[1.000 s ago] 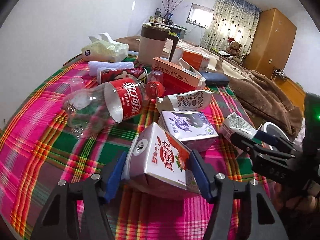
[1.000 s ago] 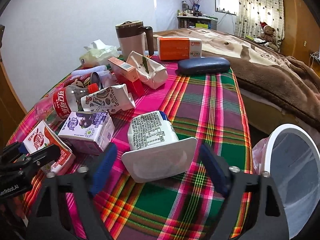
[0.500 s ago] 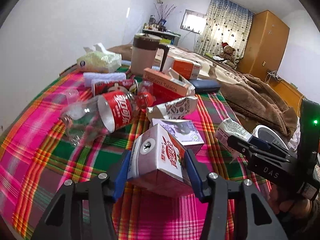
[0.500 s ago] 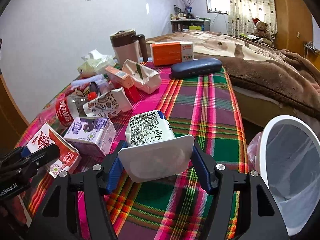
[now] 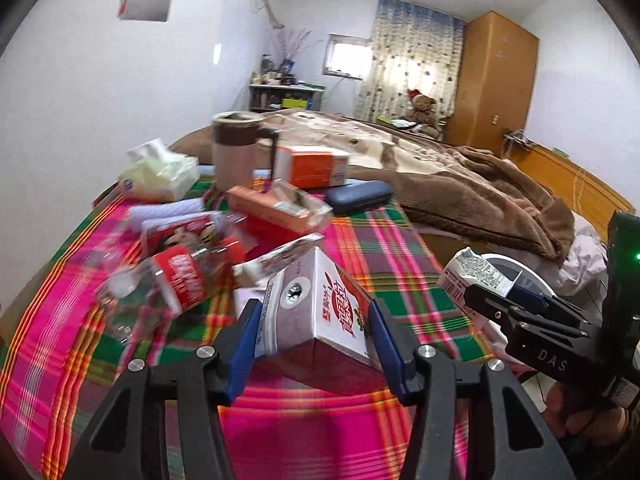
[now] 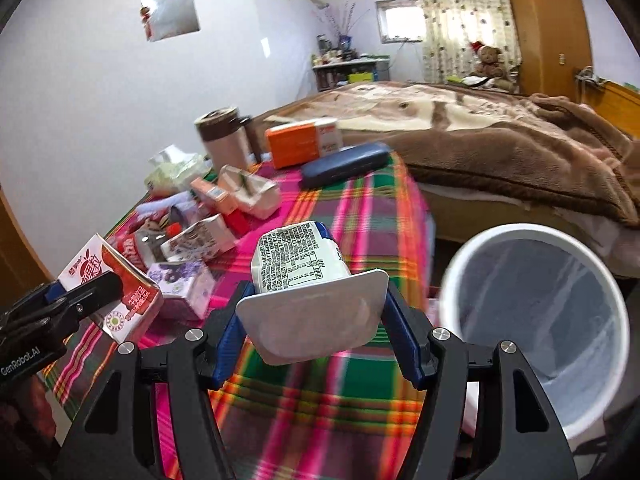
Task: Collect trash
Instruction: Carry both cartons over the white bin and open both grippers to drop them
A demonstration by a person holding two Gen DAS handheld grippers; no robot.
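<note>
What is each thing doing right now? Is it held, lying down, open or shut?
Left gripper: shut on red-and-white juice carton.
Red-and-white juice carton: held, lifted off the cloth.
Right gripper: shut on white yogurt cup.
White yogurt cup: held, tipped on its side.
White trash bin: open, lined with a bag.
Clear cola bottle: lying down.
Dark blue glasses case: shut.
Brown mug: upright.

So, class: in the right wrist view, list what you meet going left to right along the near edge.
Red juice carton → purple carton → yogurt cup → white bin.
</note>
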